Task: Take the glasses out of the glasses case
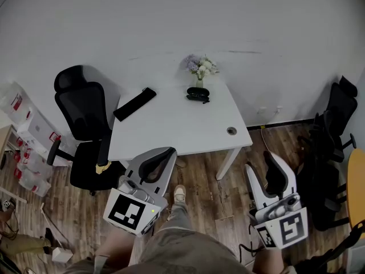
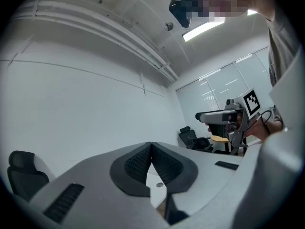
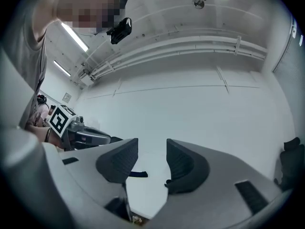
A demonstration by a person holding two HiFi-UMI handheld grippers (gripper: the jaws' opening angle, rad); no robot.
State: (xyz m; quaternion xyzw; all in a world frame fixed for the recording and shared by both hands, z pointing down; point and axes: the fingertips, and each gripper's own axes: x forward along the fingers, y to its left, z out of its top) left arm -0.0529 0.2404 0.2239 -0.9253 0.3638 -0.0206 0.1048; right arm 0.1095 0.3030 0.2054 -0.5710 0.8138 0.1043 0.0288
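A small black rounded glasses case (image 1: 198,93) lies at the far edge of the white table (image 1: 171,130), just in front of a flower vase; I cannot tell whether it is open or where the glasses are. My left gripper (image 1: 165,153) hangs over the floor before the table's near edge, jaws shut and empty (image 2: 151,149). My right gripper (image 1: 265,158) is off the table's near right corner, jaws open with nothing between them (image 3: 152,159). In the right gripper view a dark bit (image 3: 167,181) peeks out beside the right jaw.
A flat black bar (image 1: 134,103) lies on the table's far left. A vase of flowers (image 1: 199,68) stands by the wall, and a cable hole (image 1: 231,131) sits near the right edge. Black office chairs stand left (image 1: 85,119) and right (image 1: 336,130). Bags (image 1: 23,130) crowd the left floor.
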